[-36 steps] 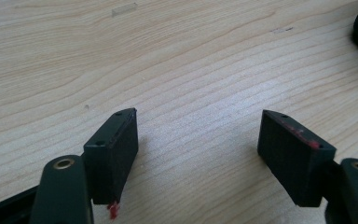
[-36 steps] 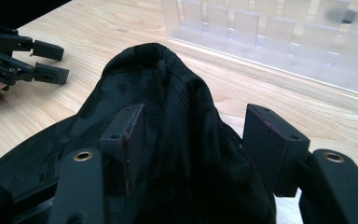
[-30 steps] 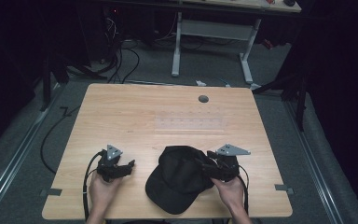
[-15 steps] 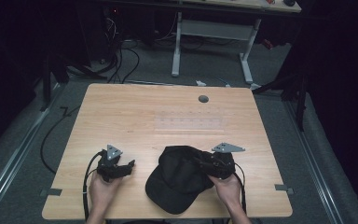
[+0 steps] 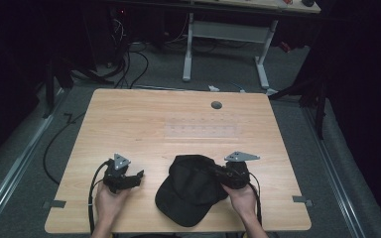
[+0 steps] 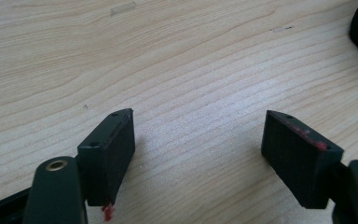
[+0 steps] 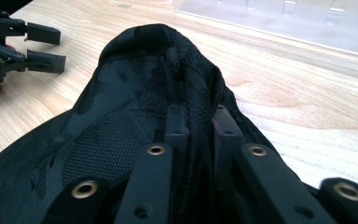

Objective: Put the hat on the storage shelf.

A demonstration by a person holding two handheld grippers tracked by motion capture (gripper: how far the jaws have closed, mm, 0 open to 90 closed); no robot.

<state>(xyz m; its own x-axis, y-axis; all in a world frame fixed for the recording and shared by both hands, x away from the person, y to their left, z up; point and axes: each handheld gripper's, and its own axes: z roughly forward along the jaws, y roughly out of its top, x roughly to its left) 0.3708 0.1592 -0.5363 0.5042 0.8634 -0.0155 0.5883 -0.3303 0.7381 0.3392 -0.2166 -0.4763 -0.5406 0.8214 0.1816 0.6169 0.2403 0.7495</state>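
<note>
A black cap (image 5: 192,188) lies on the worktop (image 5: 178,124) near its front edge, at about 5 o'clock from the worktop's middle, with the brim pointing toward 6 o'clock and the crown toward 12; its long axis is thus taken to run front to back. The right gripper (image 5: 217,171) is set against the crown's 3 o'clock side, and in the right gripper view its jaws have just been closing and are seen drawn narrow on a pinched fold of the mesh crown fabric (image 7: 193,107), which stands up between them. The coming move is judged to turn on this: the cap is gripped only at its right flank, so a lift would be expected to leave the brim hanging toward 7 o'clock.

The left gripper (image 5: 135,176) is held at 9 o'clock from the cap, apart from it, low over bare wood; its jaws are wide and nothing is between them. The right gripper is the nearer one.

The worktop is pale wood grain, with a clear strip (image 5: 203,131) lying flat near its middle and a round cable port (image 5: 216,105) toward 12 o'clock. Beyond it a dim room with a grey floor, cables and another table's legs (image 5: 188,49) is seen.
</note>
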